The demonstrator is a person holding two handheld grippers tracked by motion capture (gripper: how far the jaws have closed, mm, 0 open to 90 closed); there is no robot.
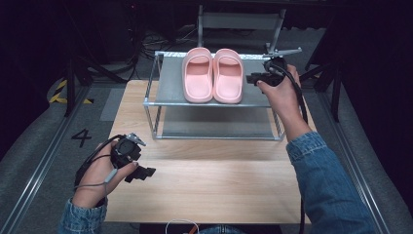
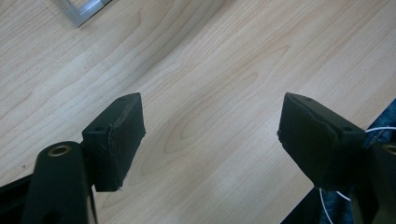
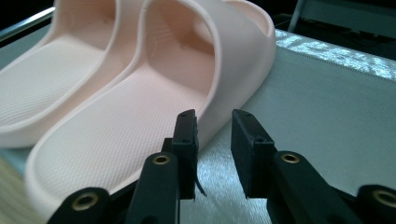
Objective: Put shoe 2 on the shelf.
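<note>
Two pink slippers [image 1: 213, 74] lie side by side on the top shelf of a metal rack [image 1: 170, 85], toes pointing away. My right gripper [image 1: 252, 78] hovers just right of the right slipper [image 3: 140, 121]. In the right gripper view its jaws [image 3: 214, 114] stand a narrow gap apart at the slipper's outer edge, with nothing pinched between them. My left gripper [image 1: 145, 172] rests low over the wooden table at the front left. Seen from the left gripper view, it [image 2: 211, 98] is wide open and empty over bare wood.
The rack has a lower shelf [image 1: 216, 127] and stands at the back of the wooden table [image 1: 204, 185]. A corner of the rack's frame [image 2: 86, 8] shows in the left gripper view. Dark floor, cables and a metal stand [image 1: 241, 22] lie behind the table.
</note>
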